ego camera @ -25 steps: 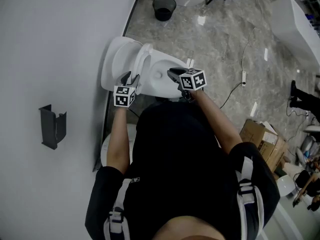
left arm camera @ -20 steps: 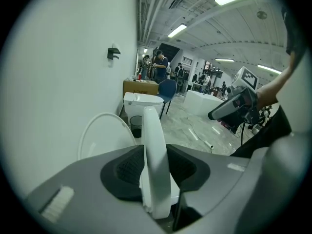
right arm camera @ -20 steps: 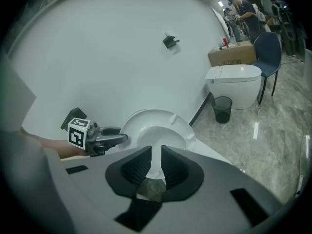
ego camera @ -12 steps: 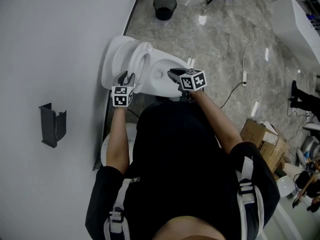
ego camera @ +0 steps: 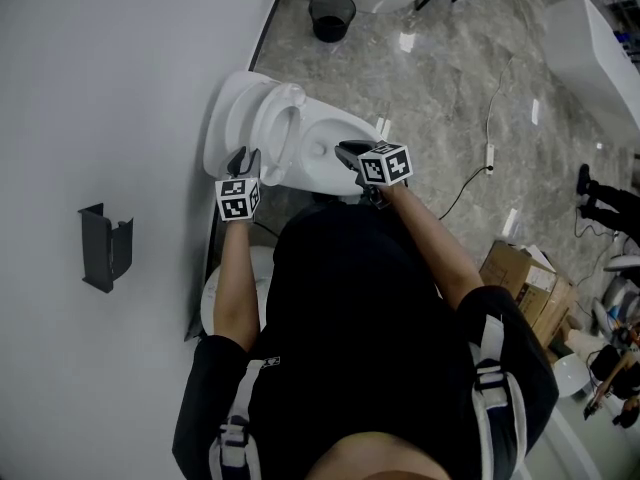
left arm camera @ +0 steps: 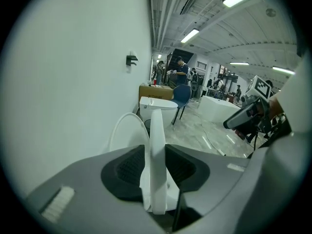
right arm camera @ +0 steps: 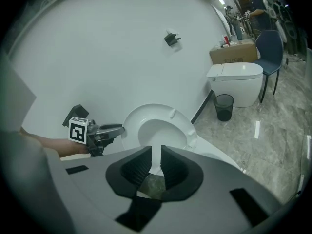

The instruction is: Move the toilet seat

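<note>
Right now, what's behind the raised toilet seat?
The lid stands right behind the toilet seat, and behind the lid is the white wall. The hinge and the lid's back are covered, so I can't tell if the lid touches the wall.

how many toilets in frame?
2 for sure: the toilet being worked on, and a second toilet beyond the black bin. A white rounded shape, mostly hidden beside the person, may be a third.
</note>
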A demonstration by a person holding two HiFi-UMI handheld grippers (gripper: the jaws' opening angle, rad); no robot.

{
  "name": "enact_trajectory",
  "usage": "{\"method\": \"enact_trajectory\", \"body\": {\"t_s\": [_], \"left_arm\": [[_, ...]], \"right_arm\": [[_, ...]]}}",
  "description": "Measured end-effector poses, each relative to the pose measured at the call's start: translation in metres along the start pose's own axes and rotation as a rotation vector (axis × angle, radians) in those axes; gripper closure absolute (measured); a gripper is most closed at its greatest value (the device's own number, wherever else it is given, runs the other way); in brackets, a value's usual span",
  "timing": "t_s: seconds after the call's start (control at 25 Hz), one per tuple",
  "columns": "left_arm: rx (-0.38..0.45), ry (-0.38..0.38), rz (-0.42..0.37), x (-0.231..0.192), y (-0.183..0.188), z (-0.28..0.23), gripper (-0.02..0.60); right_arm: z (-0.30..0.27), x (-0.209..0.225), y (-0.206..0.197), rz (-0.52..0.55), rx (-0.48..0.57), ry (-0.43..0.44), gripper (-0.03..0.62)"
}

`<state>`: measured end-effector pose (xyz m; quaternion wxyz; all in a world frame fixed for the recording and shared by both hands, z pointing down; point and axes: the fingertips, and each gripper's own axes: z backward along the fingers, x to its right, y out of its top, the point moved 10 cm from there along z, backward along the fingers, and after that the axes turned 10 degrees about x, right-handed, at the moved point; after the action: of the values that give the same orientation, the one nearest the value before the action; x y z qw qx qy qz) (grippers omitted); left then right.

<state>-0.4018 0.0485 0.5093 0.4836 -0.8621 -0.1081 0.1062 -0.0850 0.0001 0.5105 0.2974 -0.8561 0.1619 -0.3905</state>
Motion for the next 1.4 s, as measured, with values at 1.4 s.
{"method": "enact_trajectory", "body": {"t_s": [1.4], "left_arm": [[0.128,0.162,0.020,0.099,0.032,0.052,0.583]], "right_arm": [[0.050,0.000,0.037,0.435,0.000,0.151,0.591]]}}
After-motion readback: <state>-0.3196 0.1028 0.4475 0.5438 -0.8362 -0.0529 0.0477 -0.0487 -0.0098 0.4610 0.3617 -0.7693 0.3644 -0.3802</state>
